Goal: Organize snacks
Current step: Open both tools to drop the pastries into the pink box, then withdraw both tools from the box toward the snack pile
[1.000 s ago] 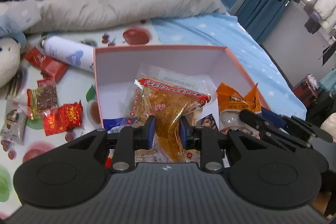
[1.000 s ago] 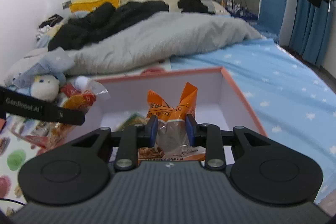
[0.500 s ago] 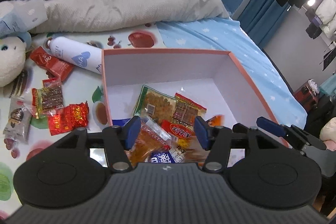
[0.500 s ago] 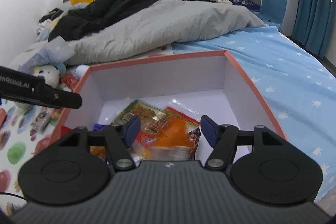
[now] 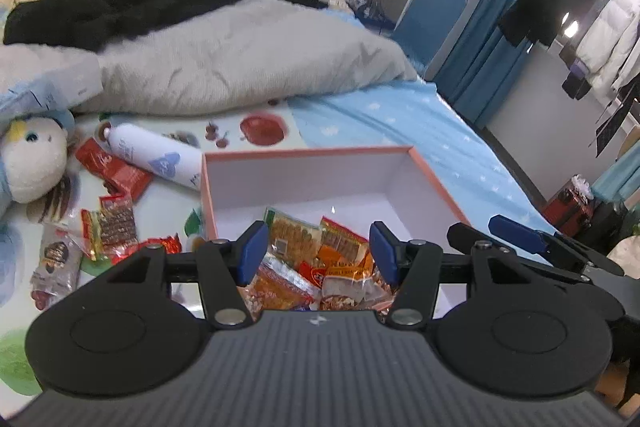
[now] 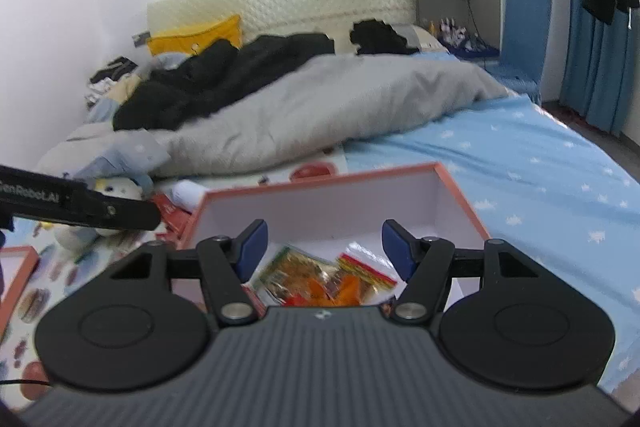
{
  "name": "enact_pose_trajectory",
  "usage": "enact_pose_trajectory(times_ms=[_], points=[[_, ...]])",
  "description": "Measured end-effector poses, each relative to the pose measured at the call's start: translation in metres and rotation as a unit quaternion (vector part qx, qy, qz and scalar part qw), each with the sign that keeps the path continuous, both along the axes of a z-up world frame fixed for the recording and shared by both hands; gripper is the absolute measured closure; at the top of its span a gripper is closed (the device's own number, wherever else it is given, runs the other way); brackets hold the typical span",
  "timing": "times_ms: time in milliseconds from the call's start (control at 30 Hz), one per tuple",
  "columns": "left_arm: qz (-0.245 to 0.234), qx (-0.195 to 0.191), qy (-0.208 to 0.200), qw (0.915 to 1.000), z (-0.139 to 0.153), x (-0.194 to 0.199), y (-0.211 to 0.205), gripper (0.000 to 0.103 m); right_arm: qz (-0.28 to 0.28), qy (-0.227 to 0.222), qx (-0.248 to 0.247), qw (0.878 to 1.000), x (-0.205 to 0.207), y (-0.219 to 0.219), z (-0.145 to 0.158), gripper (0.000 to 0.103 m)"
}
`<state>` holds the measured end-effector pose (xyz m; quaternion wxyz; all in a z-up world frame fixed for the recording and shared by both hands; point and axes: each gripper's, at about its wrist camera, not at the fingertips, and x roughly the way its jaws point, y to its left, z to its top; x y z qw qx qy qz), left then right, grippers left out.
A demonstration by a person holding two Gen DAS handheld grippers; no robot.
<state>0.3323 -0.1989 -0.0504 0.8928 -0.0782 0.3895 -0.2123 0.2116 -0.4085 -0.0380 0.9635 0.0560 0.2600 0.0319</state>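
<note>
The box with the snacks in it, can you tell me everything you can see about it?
The box is an open, lidless rectangle that looks like cardboard, with a salmon-pink rim and outside and plain white inner walls and floor. It sits flat on the bed, partly on a fruit-printed cloth. Several crinkly orange, red and green snack packets lie heaped at its near end; the far end is bare.

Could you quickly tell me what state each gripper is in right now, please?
Left gripper: open, holding nothing, above the snacks in the box.
Right gripper: open, holding nothing, over the same box.
</note>
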Motion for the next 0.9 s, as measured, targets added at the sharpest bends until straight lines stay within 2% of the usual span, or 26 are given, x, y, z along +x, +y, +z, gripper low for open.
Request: enact_pose_trajectory(times_ms=[233,533,900], points=[[0.005,-0.004,-0.033,0.9994,0.024,-0.025,0.025,0.041,0.022,-0.032,0.002,0.999,-0.015,0.022,0.026,0.037],[0.027,0.003,-0.071,0.9971,0.048,-0.068,0.077,0.041,0.057,-0.052,0.008,0.997,-0.037,0.067,0.045,0.037],[0.059,0.033,-0.092,0.9935,0.038,-0.117,0.133,0.041,0.083,-0.049,0.038,0.995,-0.068,0.117,0.036,0.037]])
